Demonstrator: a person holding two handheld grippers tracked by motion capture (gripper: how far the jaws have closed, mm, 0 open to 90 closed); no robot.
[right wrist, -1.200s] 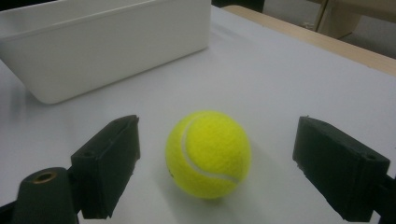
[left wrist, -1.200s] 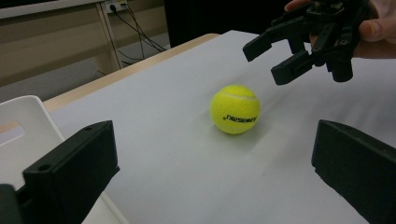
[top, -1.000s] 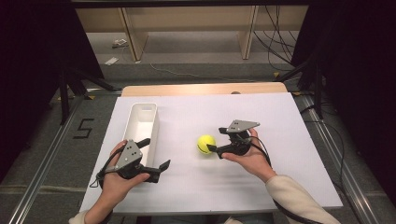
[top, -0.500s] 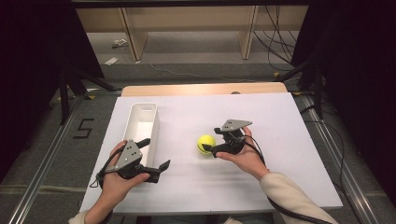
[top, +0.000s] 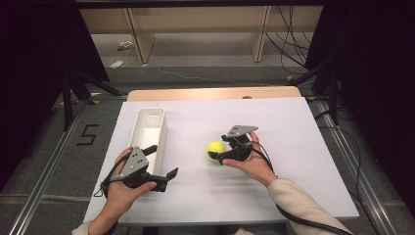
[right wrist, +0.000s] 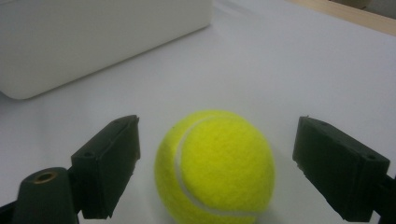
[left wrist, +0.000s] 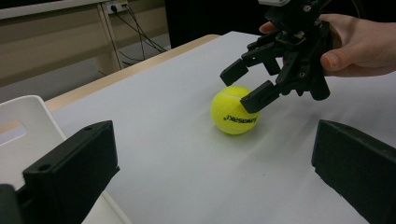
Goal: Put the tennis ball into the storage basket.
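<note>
Reaching from the ball's right, the right gripper [top: 217,157] has its jaws spread on either side of the ball [top: 215,149], which sits on the white counter [top: 293,142] near its middle, well right of the white bin [top: 149,129]. In the right gripper view the ball [right wrist: 215,165] lies dead ahead between the two jaws, with a gap showing on each side, so nothing is pinched yet. The left gripper view shows one jaw tip close against the ball's [left wrist: 234,110] flank; whether it touches is hard to tell. A ball has no long axis, so only centring matters: it looks centred enough that closing should catch it. The left gripper [top: 161,166] is held by the bin's near end, jaws spread and empty, well apart from the ball, so the right hand is clearly the nearer one.
</note>
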